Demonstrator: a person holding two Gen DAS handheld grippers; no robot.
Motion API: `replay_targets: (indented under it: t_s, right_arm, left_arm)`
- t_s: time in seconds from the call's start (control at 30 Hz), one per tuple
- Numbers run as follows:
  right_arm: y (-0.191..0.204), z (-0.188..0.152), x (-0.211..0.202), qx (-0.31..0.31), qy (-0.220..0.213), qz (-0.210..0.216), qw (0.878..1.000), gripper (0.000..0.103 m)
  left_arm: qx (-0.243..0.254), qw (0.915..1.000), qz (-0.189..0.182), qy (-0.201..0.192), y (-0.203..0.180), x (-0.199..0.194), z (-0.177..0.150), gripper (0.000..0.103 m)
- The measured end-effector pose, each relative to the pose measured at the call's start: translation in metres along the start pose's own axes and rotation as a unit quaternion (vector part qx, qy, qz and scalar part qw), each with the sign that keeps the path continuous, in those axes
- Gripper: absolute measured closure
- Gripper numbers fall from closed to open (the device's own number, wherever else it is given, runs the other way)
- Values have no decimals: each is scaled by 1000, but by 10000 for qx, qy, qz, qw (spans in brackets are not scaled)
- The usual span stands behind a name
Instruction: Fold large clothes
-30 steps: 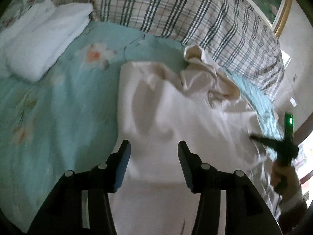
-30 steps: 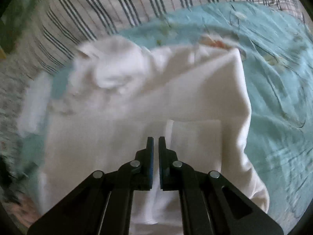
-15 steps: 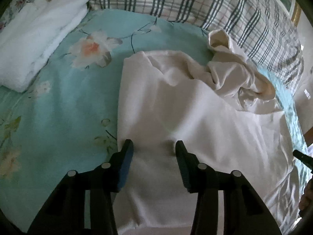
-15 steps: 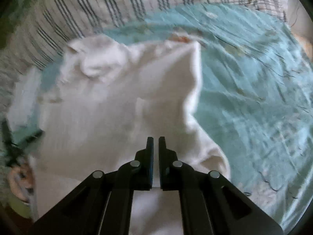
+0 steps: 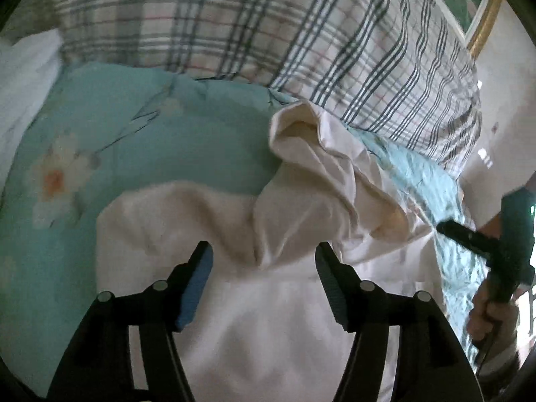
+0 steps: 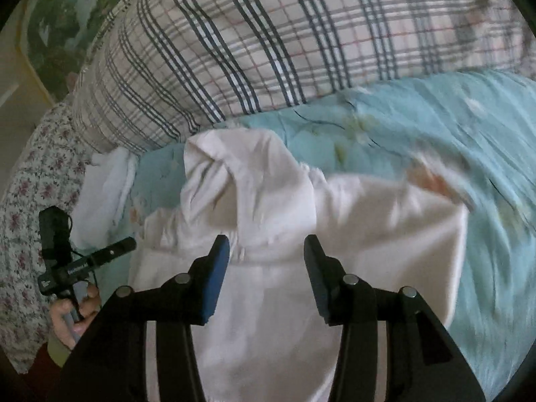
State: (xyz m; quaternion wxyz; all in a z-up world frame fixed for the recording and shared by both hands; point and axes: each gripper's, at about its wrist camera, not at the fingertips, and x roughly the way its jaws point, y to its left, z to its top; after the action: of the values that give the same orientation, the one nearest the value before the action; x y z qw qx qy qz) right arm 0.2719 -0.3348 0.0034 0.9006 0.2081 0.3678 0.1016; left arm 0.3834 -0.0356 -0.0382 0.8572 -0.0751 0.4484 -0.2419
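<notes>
A cream-white garment (image 5: 268, 308) lies spread on the teal flowered bedspread (image 5: 140, 140), with one end bunched into a rumpled heap (image 5: 318, 167) near the plaid bedding. My left gripper (image 5: 263, 248) hovers over the garment just short of that heap. Its jaws are opening and nothing is pressed between them. In the right wrist view the garment (image 6: 368, 227) fills the middle. My right gripper (image 6: 266, 239) hangs above it, jaws opening, pads clear of the cloth. Each gripper shows at the edge of the other's view: right gripper (image 5: 469, 239), left gripper (image 6: 100, 256), each held by a hand.
Plaid bedding (image 5: 301, 26) (image 6: 268, 40) is heaped along the far side. A folded white cloth (image 5: 20, 77) (image 6: 104, 194) lies at the left. A small-flowered sheet (image 6: 30, 201) covers the bed's edge. A framed picture (image 5: 482, 16) hangs on the wall.
My right gripper's jaws, shut before, now stand apart, and it has risen above the garment. My left gripper has moved toward the bunched end, and its jaws have widened.
</notes>
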Motion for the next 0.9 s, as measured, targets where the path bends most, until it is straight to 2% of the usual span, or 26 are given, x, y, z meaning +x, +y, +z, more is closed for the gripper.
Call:
replay_targets:
  t_s: [0.13,0.27,0.33,0.37,0.43,0.47,0.5,0.53,0.63,0.77,0.83,0.9]
  right_arm:
    - [-7,34,37,-97,244,68,9996,56]
    - [-18,54,70,-41,437,317,9985,56]
    - [-20,61,86,-60,517,385,9979,56]
    - [-20,66,96,-77,584,424,9974,56]
    - [-19,71,107,-115,641,522,9965,56]
    - [-17,73,111,-161,627,505,9966,60]
    - [-15,75,113,-225,579,408,9972,71]
    - [-13,77,113,-273,561,339,9975,99]
    - [-6,75,91,-436,114,344,9984,101]
    - [6,52,44,-740,-434,208,9961,101]
    - [10,30,21,-914,-636,141,9937,101]
    - [11,4,2,-1045,-743,63,9917,101]
  left_arm:
    - [-181,9985,-420,315,3,41,35,39]
    - [-365,9946,-902,348,1,69,68,36]
    - [-326,9947,-900,375,-4,84,82,33]
    - [-274,9960,-769,375,-6,92,88,35]
    - [-112,9980,-544,309,-12,105,98,64]
    - [-50,9978,-568,341,-14,109,99,101]
    - [6,9979,-545,350,-17,111,99,100]
    - [103,9984,-514,233,-22,107,98,100]
    - [553,9974,-364,-287,-43,70,80,100]
    - [865,9919,-409,-837,-67,9,28,100]
    - [886,9903,-545,-924,-75,-14,-6,100]
    - [839,9903,-716,-849,-80,-24,-44,100]
